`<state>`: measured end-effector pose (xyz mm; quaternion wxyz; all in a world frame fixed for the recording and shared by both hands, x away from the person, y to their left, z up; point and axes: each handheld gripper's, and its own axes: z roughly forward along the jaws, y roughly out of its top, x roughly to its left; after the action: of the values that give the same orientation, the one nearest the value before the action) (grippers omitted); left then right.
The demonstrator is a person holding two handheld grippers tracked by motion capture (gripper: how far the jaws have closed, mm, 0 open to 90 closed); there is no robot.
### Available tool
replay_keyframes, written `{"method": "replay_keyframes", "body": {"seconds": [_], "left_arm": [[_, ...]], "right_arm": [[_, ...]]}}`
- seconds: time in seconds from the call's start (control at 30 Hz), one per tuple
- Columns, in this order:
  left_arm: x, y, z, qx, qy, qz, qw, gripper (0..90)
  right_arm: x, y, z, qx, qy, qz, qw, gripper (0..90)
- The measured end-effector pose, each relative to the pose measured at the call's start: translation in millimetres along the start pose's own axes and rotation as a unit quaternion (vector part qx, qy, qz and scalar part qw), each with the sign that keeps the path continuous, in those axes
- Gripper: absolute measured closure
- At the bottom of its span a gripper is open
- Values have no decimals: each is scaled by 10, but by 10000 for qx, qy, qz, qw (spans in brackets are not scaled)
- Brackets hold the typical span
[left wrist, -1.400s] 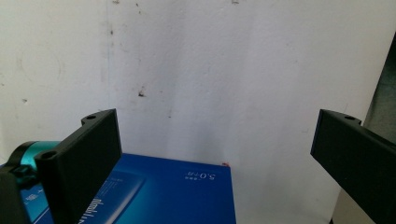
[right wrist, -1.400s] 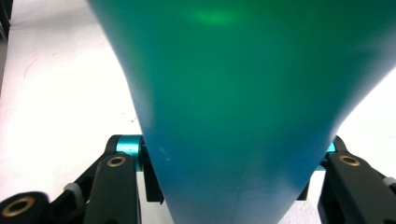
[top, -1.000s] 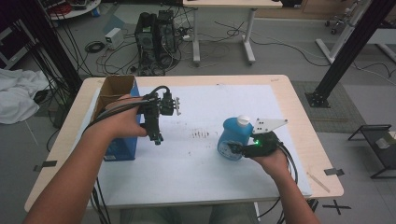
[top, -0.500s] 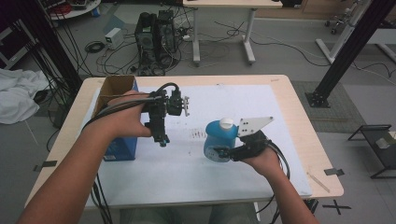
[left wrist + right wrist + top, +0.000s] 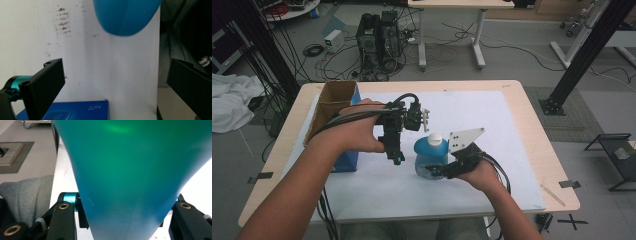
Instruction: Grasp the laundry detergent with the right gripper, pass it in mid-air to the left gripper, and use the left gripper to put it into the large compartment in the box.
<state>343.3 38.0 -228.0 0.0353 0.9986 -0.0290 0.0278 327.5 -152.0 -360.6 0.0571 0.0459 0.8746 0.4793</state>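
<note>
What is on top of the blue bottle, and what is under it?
A white cap sits on top of the blue bottle, which the right gripper clamps low on its body. The white mat lies below; whether the bottle's base touches it cannot be told.

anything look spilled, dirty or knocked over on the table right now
Nothing is spilled or tipped. The blue plastic bottle with a white cap stands upright, clamped by the right gripper. The one blemish: dark smudges on the white table sheet.
</note>
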Motion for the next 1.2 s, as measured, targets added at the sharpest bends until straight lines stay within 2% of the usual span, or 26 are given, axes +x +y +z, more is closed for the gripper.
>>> {"method": "replay_keyframes", "body": {"seconds": [0.03, 0.07, 0.13, 0.17, 0.23, 0.27, 0.3, 0.33, 0.37, 0.4, 0.43, 0.47, 0.5, 0.63, 0.73, 0.77, 0.8, 0.87, 0.93, 1.0, 1.03, 1.1, 1.13, 1.2], "left_arm": [[-11, 12, 6, -25, -22, -32, 10000, 17], [-17, 24, 9, 7, -35, -6, 10000, 17], [-17, 49, 22, 3, -109, 66, 9999, 17], [-31, 56, 36, -18, -127, -9, 9999, 17], [-39, 73, 56, -22, -144, 4, 9999, 17], [-37, 83, 61, 19, -88, 71, 9999, 17], [-51, 85, 79, 18, -200, -11, 9998, 17], [-51, 88, 89, 3, -204, 0, 9998, 17], [-53, 93, 95, 22, -152, 16, 9999, 17], [-64, 96, 109, 23, -253, -44, 9997, 17], [-52, 102, 112, 24, -204, 61, 9998, 17], [-54, 107, 119, 25, -204, 67, 9998, 17], [-59, 111, 125, 33, -154, 73, 9998, 17], [-88, 123, 162, 10, -216, -16, 9998, 17], [-75, 135, 179, 26, -75, 128, 9999, 17], [-78, 134, 187, 24, -63, 113, 9999, 17], [-81, 130, 198, 28, -170, 52, 9998, 17], [-76, 127, 204, 46, -91, 71, 9999, 17], [-72, 125, 212, 44, -128, 68, 9999, 17], [-92, 123, 224, 31, -222, -19, 9997, 31], [-82, 131, 224, 49, -222, 77, 9997, 31], [-89, 139, 225, 55, -252, 107, 9996, 61], [-107, 139, 232, 60, -290, 15, 9996, 91], [-98, 150, 235, 32, -202, 118, 9997, 92]], "right_arm": [[-7, 10, 23, -42, 75, -76, 9999, 462], [13, 19, 34, 22, 89, 21, 10000, 461], [21, 44, 77, -8, 121, -19, 9999, 461], [35, 57, 87, 64, 183, 53, 9998, 461], [28, 80, 137, 11, 192, -80, 9998, 461], [26, 90, 156, 28, 218, -115, 9997, 462], [50, 100, 171, 64, 238, 58, 9997, 461], [31, 110, 198, 27, 237, -87, 9997, 461], [34, 118, 213, 25, 238, -80, 9997, 462], [26, 128, 226, 54, 275, -130, 9995, 462], [34, 139, 257, 18, 275, -101, 9996, 461], [32, 149, 273, 30, 297, -127, 9995, 461], [44, 159, 288, 61, 348, -43, 9994, 461], [21, 197, 375, -46, 308, -278, 9991, 462], [23, 231, 411, -110, 403, -273, 9988, 462], [20, 236, 427, -166, 375, -314, 9987, 462], [32, 242, 433, -137, 367, -266, 9989, 462], [53, 249, 432, -15, 496, -144, 9987, 462], [58, 255, 444, -38, 497, -137, 9987, 462], [61, 258, 455, -54, 481, -166, 9987, 461], [59, 257, 453, -32, 491, -180, 9986, 462], [65, 258, 452, -23, 506, -128, 9986, 462], [65, 258, 454, -37, 490, -133, 9987, 462], [57, 257, 450, -31, 493, -160, 9987, 462]]}}
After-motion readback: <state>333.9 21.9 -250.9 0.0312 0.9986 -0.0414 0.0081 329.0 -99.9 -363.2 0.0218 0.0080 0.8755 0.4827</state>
